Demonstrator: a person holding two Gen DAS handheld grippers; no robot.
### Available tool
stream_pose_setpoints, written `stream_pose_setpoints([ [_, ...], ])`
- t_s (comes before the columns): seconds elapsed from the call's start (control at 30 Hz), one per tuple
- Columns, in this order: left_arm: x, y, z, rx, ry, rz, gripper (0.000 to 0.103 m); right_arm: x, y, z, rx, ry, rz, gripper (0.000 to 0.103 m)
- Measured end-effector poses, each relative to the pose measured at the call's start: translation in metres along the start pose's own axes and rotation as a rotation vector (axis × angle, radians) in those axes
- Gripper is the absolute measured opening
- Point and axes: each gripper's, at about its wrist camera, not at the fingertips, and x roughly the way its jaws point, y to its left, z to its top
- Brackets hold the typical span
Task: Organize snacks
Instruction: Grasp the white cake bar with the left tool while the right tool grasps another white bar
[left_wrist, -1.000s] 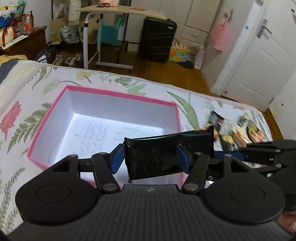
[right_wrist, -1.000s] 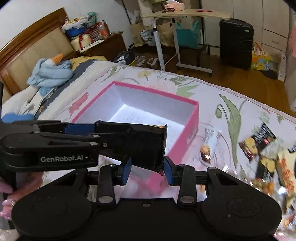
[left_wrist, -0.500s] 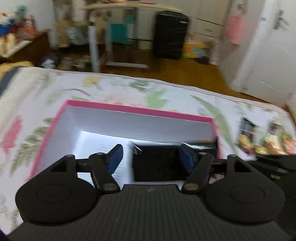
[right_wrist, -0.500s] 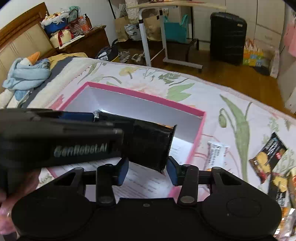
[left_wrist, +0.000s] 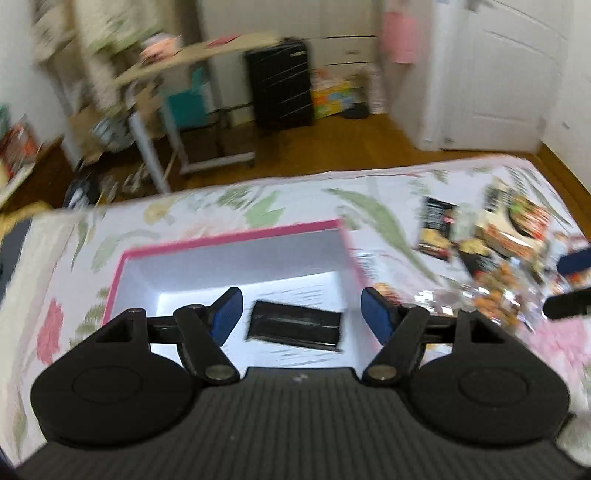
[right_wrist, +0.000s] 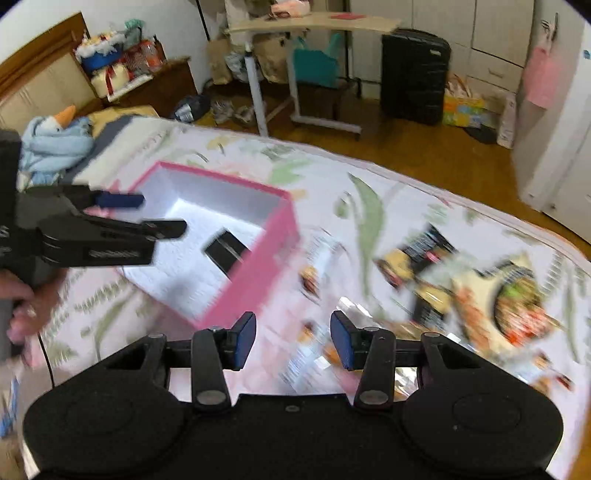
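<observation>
A pink-rimmed white box (left_wrist: 236, 236) sits open on the flowered bedspread. A black snack packet (left_wrist: 293, 325) lies flat on the box floor; it also shows in the right wrist view (right_wrist: 225, 251). My left gripper (left_wrist: 301, 315) is open and empty, hovering over the box above the packet. It also shows in the right wrist view (right_wrist: 140, 214) at the left. My right gripper (right_wrist: 293, 341) is open and empty over the bedspread, right of the box (right_wrist: 258, 254). A blurred pile of snack packets (right_wrist: 480, 291) lies to its right, also in the left wrist view (left_wrist: 495, 251).
The bed's far edge drops to a wooden floor (right_wrist: 406, 147). A rolling side table (right_wrist: 314, 26) and a black suitcase (right_wrist: 413, 74) stand beyond it. A blue plush toy (right_wrist: 55, 136) lies at the bed's head. A white door (left_wrist: 506, 74) is at the right.
The left gripper opened and let go of the black packet, which now lies in the box. The right gripper drew away to the right, toward the snack pile. Both views are blurred by motion.
</observation>
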Motion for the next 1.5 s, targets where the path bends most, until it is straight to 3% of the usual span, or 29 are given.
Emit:
stream_pose_setpoints([
  [0.2,-0.018,-0.074,0.009,0.095,0.005,-0.105,0.070,-0.019,-0.035,-0.025,-0.057,0.147,-0.103,0.051],
  [0.33,-0.011,-0.115,0.008,0.132,0.026,-0.157,0.070,-0.024,-0.039,-0.041,-0.193,0.198,-0.137,0.051],
  [0.43,0.007,-0.129,0.002,0.090,0.066,-0.190,0.070,-0.019,-0.038,-0.050,-0.261,0.213,-0.092,0.051],
  [0.57,0.045,-0.132,-0.013,-0.013,0.170,-0.225,0.070,0.009,-0.038,-0.070,-0.329,0.172,0.039,0.051],
  [0.67,0.062,-0.132,-0.029,-0.023,0.179,-0.212,0.068,0.041,-0.036,-0.087,-0.391,0.168,0.095,0.051],
  [0.8,0.078,-0.125,-0.049,-0.066,0.157,-0.228,0.067,0.071,-0.045,-0.107,-0.390,0.171,0.081,0.051],
  [1.07,0.125,-0.138,-0.076,-0.072,0.219,-0.109,0.066,0.095,-0.053,-0.121,-0.448,0.100,0.071,0.051],
  [1.23,0.137,-0.143,-0.085,-0.064,0.235,-0.087,0.066,0.106,-0.038,-0.117,-0.560,0.043,0.060,0.064],
  [1.4,0.143,-0.138,-0.089,-0.106,0.239,-0.113,0.066,0.133,-0.031,-0.112,-0.611,0.071,0.064,0.063],
  [1.5,0.144,-0.134,-0.090,-0.122,0.226,-0.106,0.066,0.144,-0.033,-0.111,-0.577,0.123,0.045,0.058],
])
